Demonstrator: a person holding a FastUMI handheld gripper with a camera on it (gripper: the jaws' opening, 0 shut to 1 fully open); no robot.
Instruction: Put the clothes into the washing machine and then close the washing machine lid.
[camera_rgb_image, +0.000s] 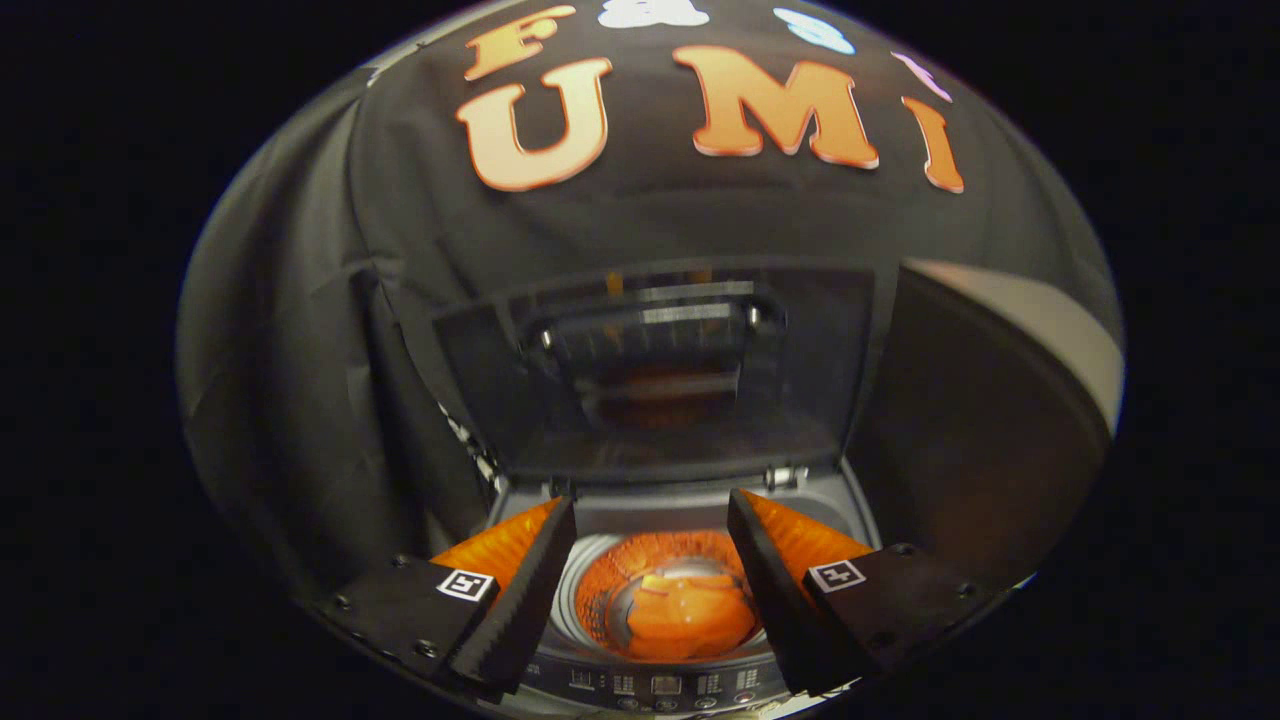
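I see a wrinkled black cloth wall (300, 330) draped behind everything, dimly lit, with a dark curved panel edged in pale grey (1000, 400) on one side.

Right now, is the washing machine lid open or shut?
Open. The lid stands raised behind the drum, which holds the orange clothes. The gripper is open, fingers apart above the drum, holding nothing.

An orange garment (688, 612) is seen bunched at the bottom of the washing machine (660, 690) drum. The dark lid (650, 370) is raised upright behind the opening, hinged at the rear.
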